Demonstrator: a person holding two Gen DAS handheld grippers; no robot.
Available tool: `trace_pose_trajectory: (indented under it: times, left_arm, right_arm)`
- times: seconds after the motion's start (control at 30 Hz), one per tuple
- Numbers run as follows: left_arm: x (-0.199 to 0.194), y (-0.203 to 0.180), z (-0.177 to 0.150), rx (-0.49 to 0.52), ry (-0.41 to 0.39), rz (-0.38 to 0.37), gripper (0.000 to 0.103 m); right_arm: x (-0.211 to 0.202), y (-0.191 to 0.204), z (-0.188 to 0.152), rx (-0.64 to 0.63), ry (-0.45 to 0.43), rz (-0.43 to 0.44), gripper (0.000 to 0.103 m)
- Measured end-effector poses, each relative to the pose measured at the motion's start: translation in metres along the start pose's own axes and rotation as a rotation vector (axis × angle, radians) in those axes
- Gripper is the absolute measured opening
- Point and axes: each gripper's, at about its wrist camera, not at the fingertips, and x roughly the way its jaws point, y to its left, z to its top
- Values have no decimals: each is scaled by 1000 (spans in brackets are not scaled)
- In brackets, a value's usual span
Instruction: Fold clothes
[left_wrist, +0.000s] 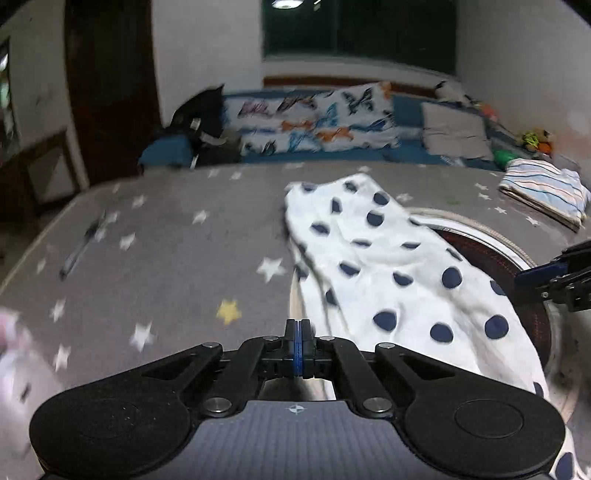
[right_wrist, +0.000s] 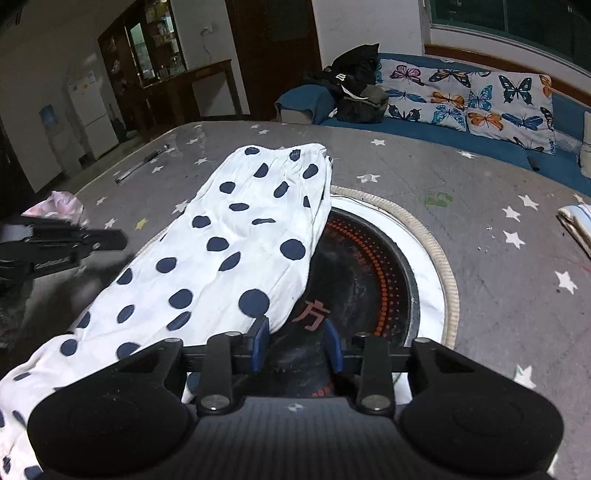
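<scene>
A white garment with dark blue polka dots (right_wrist: 221, 251) lies stretched across the grey star-patterned table, partly over a round black cooktop (right_wrist: 369, 266). It also shows in the left wrist view (left_wrist: 388, 266). My left gripper (left_wrist: 299, 332) is shut with nothing visible between its pads, just left of the garment's near edge. It also shows in the right wrist view (right_wrist: 110, 238). My right gripper (right_wrist: 297, 347) is open, its left pad touching the garment's right edge over the cooktop. Its tip shows in the left wrist view (left_wrist: 535, 275).
A folded striped cloth (left_wrist: 543, 192) lies at the table's far right. A pen (right_wrist: 142, 162) lies at the far left, a pink cloth (right_wrist: 59, 205) at the left edge. A blue sofa with butterfly cushions (right_wrist: 461, 99) stands behind the table.
</scene>
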Motion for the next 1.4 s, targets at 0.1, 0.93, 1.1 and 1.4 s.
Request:
trace_pose_trajectory:
  times: [0.1, 0.93, 1.1, 1.4]
  left_arm:
    - [-17, 1, -3, -47, 6, -51, 2]
    - [-144, -50, -106, -311, 83, 45, 48]
    - [-152, -49, -119, -392, 85, -16, 43]
    - [-159, -37, -99, -461, 89, -213, 5]
  right_arm:
    - [12, -1, -3, 20, 1, 26, 30]
    - [-52, 41, -39, -183, -89, 298, 29]
    - [-71, 75, -57, -297, -44, 414, 36]
    - [-117, 133, -96, -454, -28, 455, 50]
